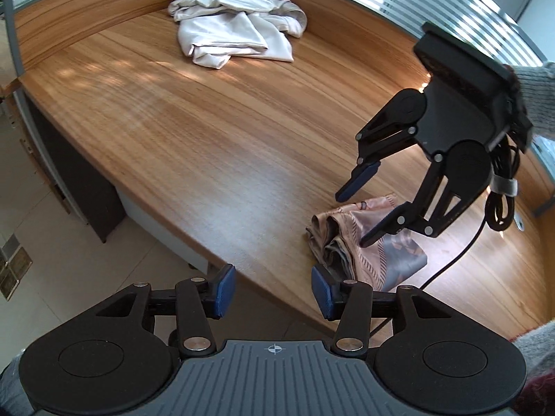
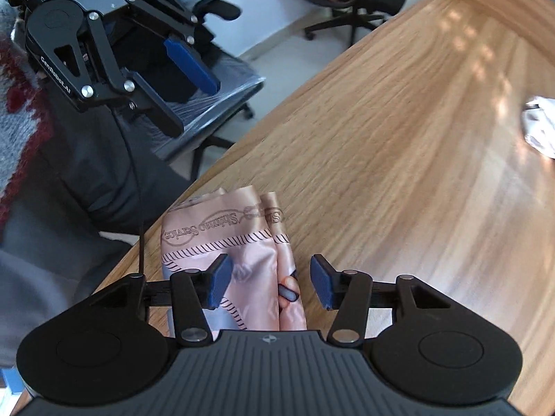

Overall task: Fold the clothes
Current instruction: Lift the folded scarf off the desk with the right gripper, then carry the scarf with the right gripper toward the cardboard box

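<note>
A folded pink patterned silk cloth (image 1: 367,246) lies near the front edge of the wooden table (image 1: 208,138); it also shows in the right wrist view (image 2: 239,246). My right gripper (image 2: 270,286) is open and empty just above it, also seen in the left wrist view (image 1: 353,215). My left gripper (image 1: 272,293) is open and empty, over the table's front edge left of the cloth; in the right wrist view it (image 2: 184,93) hangs off the table. A crumpled white garment (image 1: 236,17) lies at the far side of the table.
A black cable (image 1: 458,256) trails from the right gripper across the table. Office chairs (image 2: 215,104) stand beside the table on the floor. A striped glass partition (image 1: 451,0) runs behind the table. The white garment's edge (image 2: 541,128) shows at the right.
</note>
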Motion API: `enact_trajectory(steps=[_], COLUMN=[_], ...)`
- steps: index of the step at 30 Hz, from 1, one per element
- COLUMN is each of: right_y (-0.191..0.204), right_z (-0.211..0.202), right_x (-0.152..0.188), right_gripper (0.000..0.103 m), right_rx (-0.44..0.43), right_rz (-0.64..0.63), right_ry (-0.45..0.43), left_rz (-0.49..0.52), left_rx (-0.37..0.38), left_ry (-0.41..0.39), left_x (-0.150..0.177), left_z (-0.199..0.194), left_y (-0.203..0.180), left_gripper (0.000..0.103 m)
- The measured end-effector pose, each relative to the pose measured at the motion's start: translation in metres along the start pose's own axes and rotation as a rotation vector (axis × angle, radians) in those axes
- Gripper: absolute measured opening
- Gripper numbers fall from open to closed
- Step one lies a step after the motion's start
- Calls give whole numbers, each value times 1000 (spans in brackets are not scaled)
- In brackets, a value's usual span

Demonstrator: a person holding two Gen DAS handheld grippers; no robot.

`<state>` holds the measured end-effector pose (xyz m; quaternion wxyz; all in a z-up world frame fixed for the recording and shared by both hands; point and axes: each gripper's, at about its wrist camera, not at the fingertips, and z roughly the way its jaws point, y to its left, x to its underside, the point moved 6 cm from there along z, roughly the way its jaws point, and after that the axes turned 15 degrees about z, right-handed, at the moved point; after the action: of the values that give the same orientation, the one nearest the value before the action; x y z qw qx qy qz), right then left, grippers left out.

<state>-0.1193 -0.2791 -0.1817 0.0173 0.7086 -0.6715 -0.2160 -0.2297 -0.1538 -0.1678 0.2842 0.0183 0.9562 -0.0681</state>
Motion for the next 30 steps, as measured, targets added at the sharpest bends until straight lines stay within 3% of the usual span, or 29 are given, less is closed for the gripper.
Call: enact_trajectory(steps=[3,7,13,20,30], right_y=[0,-10,-21,-13,31], right_z=[2,-2,-15,-27,-27], right_x=[2,8,35,92,162], right_gripper=[33,16,14,14,17], right_rx=[-29,-37,-2,57,151], right_rz=[7,128,456,900,1496], right_ry=[26,18,-79,-233,-506], left_rz=[-13,-18,20,94,228], left_rx=[-9,-4,27,74,257], left_ry=[-4,-7,-21,-14,51], left_x=[1,0,-12,-29,-52], left_z=[-4,-3,1,11,40], left_y=[3,6,4,-1,-9], left_gripper=[51,52,52,53,55])
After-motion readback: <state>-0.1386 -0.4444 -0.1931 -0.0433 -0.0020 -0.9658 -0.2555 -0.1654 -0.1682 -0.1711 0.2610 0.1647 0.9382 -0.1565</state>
